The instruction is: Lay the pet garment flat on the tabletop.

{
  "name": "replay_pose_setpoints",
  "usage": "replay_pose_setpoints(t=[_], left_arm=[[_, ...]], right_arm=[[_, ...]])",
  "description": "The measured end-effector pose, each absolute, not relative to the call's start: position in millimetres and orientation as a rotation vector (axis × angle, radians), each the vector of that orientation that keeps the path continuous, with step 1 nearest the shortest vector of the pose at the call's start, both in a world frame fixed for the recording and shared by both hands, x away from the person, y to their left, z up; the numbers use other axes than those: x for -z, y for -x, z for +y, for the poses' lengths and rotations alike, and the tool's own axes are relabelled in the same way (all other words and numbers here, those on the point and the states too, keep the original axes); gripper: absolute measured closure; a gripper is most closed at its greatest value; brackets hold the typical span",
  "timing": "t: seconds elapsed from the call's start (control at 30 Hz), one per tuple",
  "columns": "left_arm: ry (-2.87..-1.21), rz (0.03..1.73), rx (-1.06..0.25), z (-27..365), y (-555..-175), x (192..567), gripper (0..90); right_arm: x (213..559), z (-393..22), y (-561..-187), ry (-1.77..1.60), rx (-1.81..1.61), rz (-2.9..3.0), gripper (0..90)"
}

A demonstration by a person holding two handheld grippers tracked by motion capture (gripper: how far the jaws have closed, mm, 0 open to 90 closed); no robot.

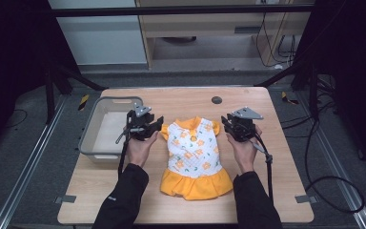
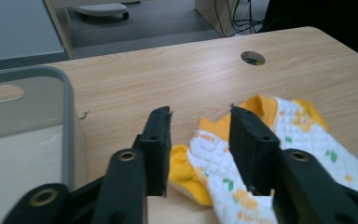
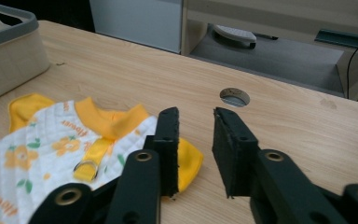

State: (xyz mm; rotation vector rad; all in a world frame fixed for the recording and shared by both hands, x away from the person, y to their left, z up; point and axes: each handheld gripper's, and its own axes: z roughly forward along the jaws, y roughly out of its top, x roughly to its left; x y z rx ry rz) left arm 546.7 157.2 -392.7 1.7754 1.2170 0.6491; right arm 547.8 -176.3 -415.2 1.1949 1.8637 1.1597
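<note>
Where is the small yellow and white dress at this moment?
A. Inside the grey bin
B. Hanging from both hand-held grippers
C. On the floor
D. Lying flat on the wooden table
D: the dress lies spread on the wooden table, beside the grey bin, with neither gripper's jaws gripping it.

Even, soft light falls from above on the table, so the pale wood reads bright while the floor and the curtained sides in the high view sink into near black. Shadows are faint: a thin one under the hem of the dress and a soft one inside the grey bin. No glare shows on the wood. The high view is slightly soft overall. In both gripper views the black jaws up close are blurred and almost without detail, the cloth is fairly sharp, and the room behind goes hazy.
</note>
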Motion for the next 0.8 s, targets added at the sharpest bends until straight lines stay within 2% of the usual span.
replay_pose_setpoints(t=[0.2, 0.47, 0.8], left_arm=[[-1.765, 1.176, -0.597, 172, -526, 387, 49.0], [-1.893, 1.083, -0.531, 179, -487, 394, 46.6], [-2.005, 1.088, -0.419, 189, -441, 437, 47.5]], right_arm=[[404, -184, -531, -1.138, -1.181, 1.916, 63.0], [397, -195, -502, -1.117, -1.229, 1.982, 54.8], [430, -209, -456, -1.131, -1.188, 2.149, 51.9]])
